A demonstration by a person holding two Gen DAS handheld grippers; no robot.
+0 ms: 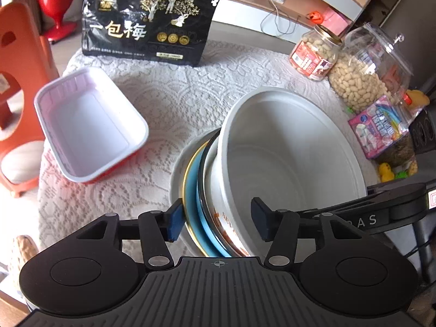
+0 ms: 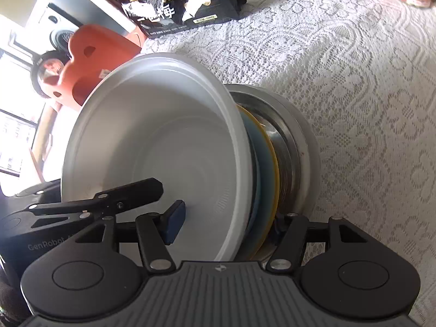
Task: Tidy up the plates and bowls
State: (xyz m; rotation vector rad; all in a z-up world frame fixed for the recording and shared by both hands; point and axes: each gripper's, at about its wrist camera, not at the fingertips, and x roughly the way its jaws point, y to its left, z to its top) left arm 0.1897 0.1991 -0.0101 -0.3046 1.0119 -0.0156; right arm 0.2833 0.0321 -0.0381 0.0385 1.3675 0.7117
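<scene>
Two grippers straddle one nested stack at the lower centre of both wrist views. The left gripper (image 1: 215, 222) has its blue pads either side of the stack's near edge; one pad touches or nearly touches the blue plate (image 1: 192, 207), the other stands inside the white bowl (image 1: 288, 152), and whether they actually pinch I cannot tell. The right gripper (image 2: 226, 224) likewise brackets the rim of the white bowl (image 2: 163, 141), one pad inside it and the far pad hidden behind the yellow-edged plate (image 2: 269, 163), so its grip cannot be told either. The stack sits on the lace tablecloth (image 1: 169, 100), resting in a wide grey dish (image 2: 308, 147) with a steel bowl (image 2: 283, 139) between. I judge the white bowl light, thin plastic that flexes at the rim, while the steel and glazed pieces are stiff, heavier and slippery, so holding the lower rims on opposite sides looks safer. At left of the left view lies an empty rectangular tray (image 1: 90, 125), well apart; a black snack bag (image 1: 147, 19) stands upper centre.
</scene>
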